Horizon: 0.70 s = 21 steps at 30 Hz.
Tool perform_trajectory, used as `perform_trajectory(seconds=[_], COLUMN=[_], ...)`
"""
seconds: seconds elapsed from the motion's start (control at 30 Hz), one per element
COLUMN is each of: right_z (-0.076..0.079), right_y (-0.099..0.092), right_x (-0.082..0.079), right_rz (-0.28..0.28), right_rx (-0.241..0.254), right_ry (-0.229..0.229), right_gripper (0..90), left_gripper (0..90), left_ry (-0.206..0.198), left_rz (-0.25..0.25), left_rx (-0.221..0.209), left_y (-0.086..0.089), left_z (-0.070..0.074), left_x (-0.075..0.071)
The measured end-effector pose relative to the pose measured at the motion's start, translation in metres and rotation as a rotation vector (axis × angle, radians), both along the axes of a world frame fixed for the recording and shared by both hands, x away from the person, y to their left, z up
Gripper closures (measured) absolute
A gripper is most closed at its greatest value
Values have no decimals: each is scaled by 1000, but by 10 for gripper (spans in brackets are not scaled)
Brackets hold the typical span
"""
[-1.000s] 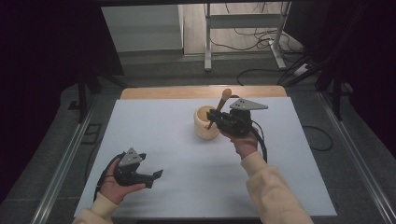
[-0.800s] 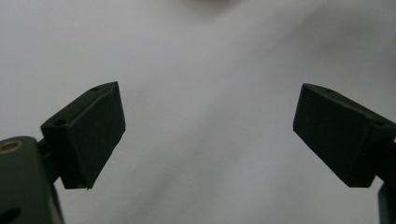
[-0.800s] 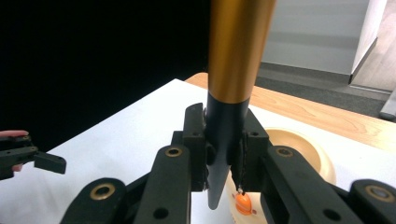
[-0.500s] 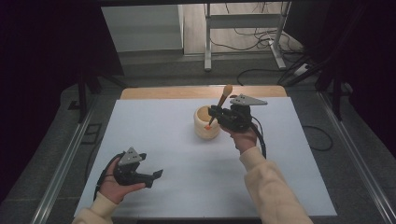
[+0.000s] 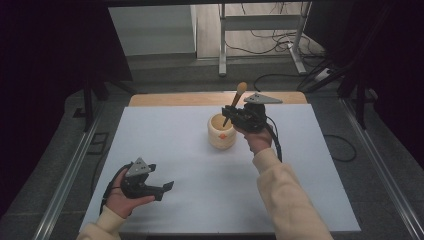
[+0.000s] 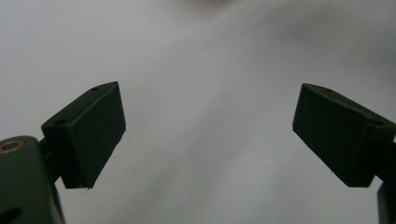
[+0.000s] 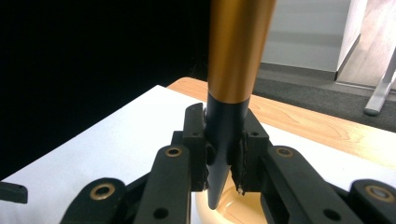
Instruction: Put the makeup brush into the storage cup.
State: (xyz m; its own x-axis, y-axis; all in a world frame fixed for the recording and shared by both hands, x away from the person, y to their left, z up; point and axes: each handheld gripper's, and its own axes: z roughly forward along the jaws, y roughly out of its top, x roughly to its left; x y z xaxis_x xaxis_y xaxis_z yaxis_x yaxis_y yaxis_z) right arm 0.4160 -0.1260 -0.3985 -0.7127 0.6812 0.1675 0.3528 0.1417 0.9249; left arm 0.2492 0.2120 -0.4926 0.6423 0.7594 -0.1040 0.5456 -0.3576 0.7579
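The pestle (image 7: pixel 236 70) is clamped between the jaws of the right gripper (image 5: pixel 239 114) by its dark narrow part, and its tip points down into the mortar (image 5: pixel 221 131), which stands on the white table (image 5: pixel 165 140). I think it is held tilted so the tip can grind against the inner wall. An orange piece sits on the mortar's side; what it is, I cannot tell. What lies inside the mortar is hidden. Well apart from the mortar, toward the near edge, the left gripper (image 5: pixel 167 186) rests with jaws apart and nothing between them.

Tan mortar (image 5: pixel 221 134), orange-and-black pestle (image 7: pixel 233 70), white table (image 5: pixel 165 150)
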Motion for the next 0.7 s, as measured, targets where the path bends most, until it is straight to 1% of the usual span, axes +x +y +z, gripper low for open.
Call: perform_trajectory(seconds=[0.07, 0.4, 0.5, 0.6, 0.7], right_z=[-1, -2, -3, -5, -9], right_y=[1, 8, 10, 12, 13], right_x=[2, 12, 15, 18, 21], right_rz=[-2, -15, -17, -23, -34], right_rx=[-6, -11, 0, -23, -28], right_ry=[1, 11, 17, 18, 21], right_gripper=[781, 781, 781, 780, 780], left_gripper=[106, 106, 106, 105, 106], left_ry=[5, 6, 10, 12, 14], left_rz=[-2, 3, 2, 2, 2], left_rx=[-11, -13, -15, -15, -13], left_y=[0, 1, 1, 1, 1], left_z=[0, 0, 0, 0, 0], left_x=[0, 0, 0, 0, 0])
